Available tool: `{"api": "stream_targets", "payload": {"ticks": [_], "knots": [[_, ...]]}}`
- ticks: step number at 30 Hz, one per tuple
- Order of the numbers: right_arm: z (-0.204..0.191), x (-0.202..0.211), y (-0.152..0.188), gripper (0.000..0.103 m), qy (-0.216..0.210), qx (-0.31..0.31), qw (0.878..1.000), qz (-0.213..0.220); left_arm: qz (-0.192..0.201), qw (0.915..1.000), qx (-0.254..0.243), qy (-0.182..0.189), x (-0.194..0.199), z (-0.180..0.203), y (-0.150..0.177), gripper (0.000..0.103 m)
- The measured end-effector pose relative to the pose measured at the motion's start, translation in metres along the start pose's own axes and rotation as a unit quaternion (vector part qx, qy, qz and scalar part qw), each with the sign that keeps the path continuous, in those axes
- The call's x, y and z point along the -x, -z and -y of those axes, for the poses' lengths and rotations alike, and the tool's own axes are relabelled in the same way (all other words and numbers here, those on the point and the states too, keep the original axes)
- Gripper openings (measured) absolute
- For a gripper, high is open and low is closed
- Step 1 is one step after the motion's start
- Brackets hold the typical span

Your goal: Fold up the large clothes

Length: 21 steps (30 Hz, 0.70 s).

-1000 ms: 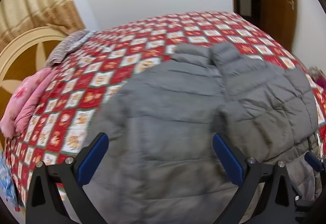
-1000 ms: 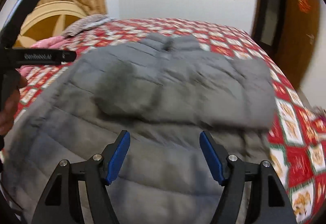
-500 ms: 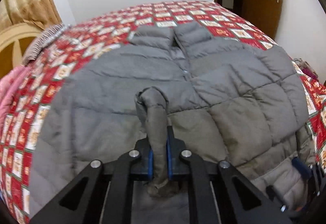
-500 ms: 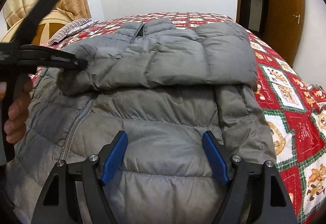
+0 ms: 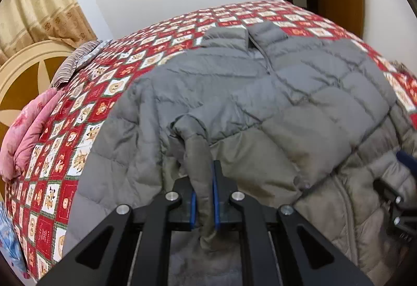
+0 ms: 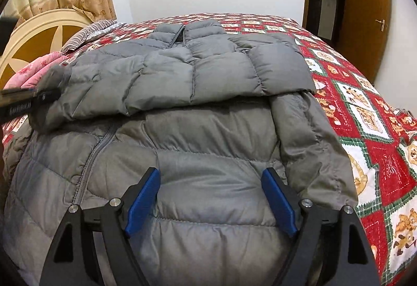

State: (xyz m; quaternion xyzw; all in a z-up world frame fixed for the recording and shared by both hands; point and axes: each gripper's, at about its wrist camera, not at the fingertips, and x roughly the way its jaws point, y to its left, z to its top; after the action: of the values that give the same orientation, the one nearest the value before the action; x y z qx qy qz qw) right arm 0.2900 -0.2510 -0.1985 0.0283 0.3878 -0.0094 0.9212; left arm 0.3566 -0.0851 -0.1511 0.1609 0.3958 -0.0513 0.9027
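Grey puffer jacket [image 6: 208, 129] lies on the bed [image 6: 365, 109], collar at 12 o'clock, left gripper [image 5: 203, 197] clamped on its cuff, right gripper [image 6: 211, 197] spread empty over the hem (jaws have just been opening), so left leads.

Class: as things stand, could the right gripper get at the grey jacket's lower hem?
Probably yes: the right gripper hangs with jaws open just over the grey jacket, nothing lying between; the hem itself is out of view.

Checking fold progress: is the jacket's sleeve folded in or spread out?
Folded in: one sleeve lies across the jacket chest, its cuff clamped in the left gripper.
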Motion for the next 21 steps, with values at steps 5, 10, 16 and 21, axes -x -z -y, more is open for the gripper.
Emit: {"api": "stream_targets", "payload": {"ticks": [5, 10, 16, 21], "knots": [[0.0, 0.0, -0.001, 0.082, 0.0, 0.0, 1.0, -0.006, -0.012, 0.9998, 0.007, -0.014, -0.002, -0.011, -0.007, 0.054], [0.012, 0.027, -0.012, 0.082, -0.009, -0.003, 1.0, -0.016, 0.07, 0.9962, 0.007, -0.051, 0.035, -0.02, -0.015, 0.093], [0.045, 0.044, -0.065, 0.082, 0.038, -0.05, 0.997, 0.04, 0.097, 0.9936, -0.008, -0.056, 0.026, 0.011, -0.034, 0.096], [0.055, 0.004, -0.102, 0.082, 0.063, -0.052, 0.996, 0.042, 0.055, 0.9922, -0.04, -0.104, -0.023, 0.032, -0.027, 0.096]]}}
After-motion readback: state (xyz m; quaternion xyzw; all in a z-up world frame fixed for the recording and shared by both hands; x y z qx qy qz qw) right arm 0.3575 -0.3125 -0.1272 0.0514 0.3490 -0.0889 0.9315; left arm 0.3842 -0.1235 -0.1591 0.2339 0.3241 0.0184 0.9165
